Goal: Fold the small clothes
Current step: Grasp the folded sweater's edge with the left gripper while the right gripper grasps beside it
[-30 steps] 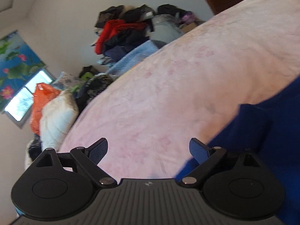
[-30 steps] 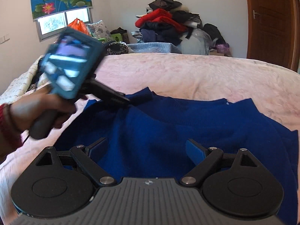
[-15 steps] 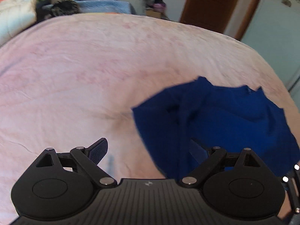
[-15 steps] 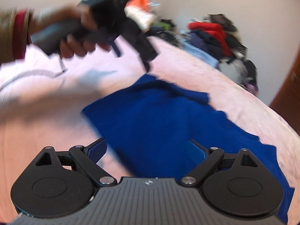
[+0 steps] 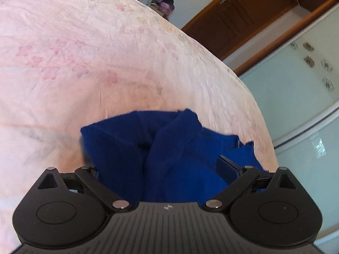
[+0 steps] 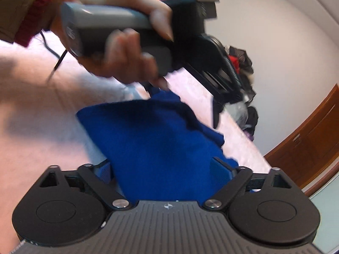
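L gripper [image 5: 163, 169]: jaws spread wide, nothing pinched; blue garment [image 5: 169, 154] bunched right between the fingers, running out toward 12 o'clock, its far edge ending at a floppy point near 1 o'clock; whether cloth touches the pads can't be told, motion blur; R gripper [image 6: 163, 169]: also spread, not gripping; same blue cloth [image 6: 156, 139] fills the gap and stretches to 12–1 o'clock, long axis roughly along the fingers; both grippers look equally close to it, each at a near edge; pink bedspread [image 5: 84, 53] under everything; in R view the person's left hand [image 6: 118, 48] w/ the other gripper's handle hangs over the cloth at 11–12 o'clock, likely the main thing in the way of a lift-and-fold; clothes pile [image 6: 241, 63] at 1 o'clock, wooden door [image 5: 243, 21] at 1–2 o'clock, both well apart.
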`<state>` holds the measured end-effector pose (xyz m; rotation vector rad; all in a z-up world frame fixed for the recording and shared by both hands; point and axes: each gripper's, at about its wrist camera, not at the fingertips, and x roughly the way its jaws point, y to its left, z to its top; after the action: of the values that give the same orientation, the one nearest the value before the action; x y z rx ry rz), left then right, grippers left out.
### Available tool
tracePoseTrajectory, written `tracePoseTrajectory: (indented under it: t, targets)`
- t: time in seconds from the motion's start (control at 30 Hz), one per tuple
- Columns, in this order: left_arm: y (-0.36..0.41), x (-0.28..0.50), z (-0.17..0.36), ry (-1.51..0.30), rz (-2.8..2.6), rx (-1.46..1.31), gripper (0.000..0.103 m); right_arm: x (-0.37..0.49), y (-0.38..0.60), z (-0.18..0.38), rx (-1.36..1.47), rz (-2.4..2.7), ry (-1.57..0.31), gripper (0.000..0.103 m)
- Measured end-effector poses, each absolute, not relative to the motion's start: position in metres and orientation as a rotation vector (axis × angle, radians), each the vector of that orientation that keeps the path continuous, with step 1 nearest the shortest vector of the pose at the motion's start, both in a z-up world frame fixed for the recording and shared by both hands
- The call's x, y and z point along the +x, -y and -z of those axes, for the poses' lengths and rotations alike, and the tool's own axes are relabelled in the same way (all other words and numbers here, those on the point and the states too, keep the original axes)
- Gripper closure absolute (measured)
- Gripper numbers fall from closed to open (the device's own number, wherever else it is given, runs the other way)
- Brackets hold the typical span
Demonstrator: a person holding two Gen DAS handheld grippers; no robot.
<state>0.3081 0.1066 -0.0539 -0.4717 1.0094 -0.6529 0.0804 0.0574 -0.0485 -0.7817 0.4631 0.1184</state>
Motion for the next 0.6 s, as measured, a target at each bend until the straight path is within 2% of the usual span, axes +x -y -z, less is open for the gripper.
tracePoseTrajectory:
  t: [0.03, 0.07, 0.1, 0.13, 0.2, 0.23, 0.3, 0.6]
  targets:
    - [-0.103, 0.311, 0.054, -1.010, 0.642, -0.468, 0.031, 0.085, -0.060, 0.050, -0.789, -0.118, -0.455, 0.025]
    - [-0.099, 0.313, 0.054, -1.017, 0.629, -0.456, 0.044, 0.089, -0.062, 0.051, -0.793, -0.126, -0.452, 0.031]
    - [-0.096, 0.315, 0.054, -1.036, 0.609, -0.440, 0.067, 0.093, -0.062, 0.052, -0.794, -0.137, -0.460, 0.047]
    - [-0.093, 0.317, 0.055, -1.050, 0.583, -0.424, 0.074, 0.097, -0.062, 0.052, -0.789, -0.148, -0.473, 0.068]
    - [-0.091, 0.315, 0.053, -1.046, 0.554, -0.389, 0.086, 0.102, -0.060, 0.050, -0.765, -0.155, -0.493, 0.089]
    - [-0.091, 0.313, 0.051, -1.043, 0.540, -0.370, 0.088, 0.103, -0.058, 0.048, -0.742, -0.162, -0.495, 0.093]
    - [-0.089, 0.307, 0.042, -1.026, 0.513, -0.343, 0.089, 0.103, -0.047, 0.038, -0.649, -0.185, -0.499, 0.094]
    - [-0.052, 0.285, -0.017, -0.918, 0.472, -0.296, 0.090, 0.082, 0.037, -0.022, -0.187, -0.230, -0.467, 0.096]
